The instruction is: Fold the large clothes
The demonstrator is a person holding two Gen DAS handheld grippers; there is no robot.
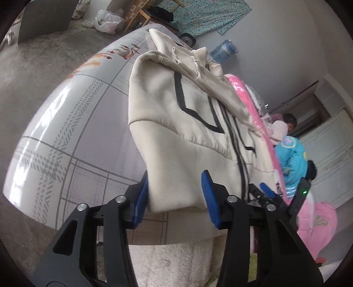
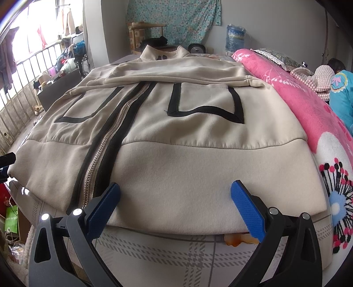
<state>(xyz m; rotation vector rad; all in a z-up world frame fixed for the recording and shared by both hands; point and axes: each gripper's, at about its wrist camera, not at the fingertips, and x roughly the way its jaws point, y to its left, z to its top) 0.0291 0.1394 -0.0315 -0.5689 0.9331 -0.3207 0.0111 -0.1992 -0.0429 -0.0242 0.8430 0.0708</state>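
— Where's the jacket?

— I see the beige jacket (image 2: 176, 123) lying flat on the bed (image 2: 198, 256), zip up, sleeves folded across the chest, a pink blanket (image 2: 308, 114) just beside it.

— And your claws?

— My left claw (image 1: 174, 194) has the hem's corner between its blue pads (image 1: 208, 198); I cannot tell whether they press on the cloth. My right claw (image 2: 175, 205) stands wide at the hem's near edge, gripping nothing.

Beside you: pink blanket (image 2: 293, 92), blue water jug (image 2: 235, 37), teal floral cloth (image 2: 176, 19) on wall, white plastic bag (image 1: 108, 21), wooden rack (image 2: 143, 33).
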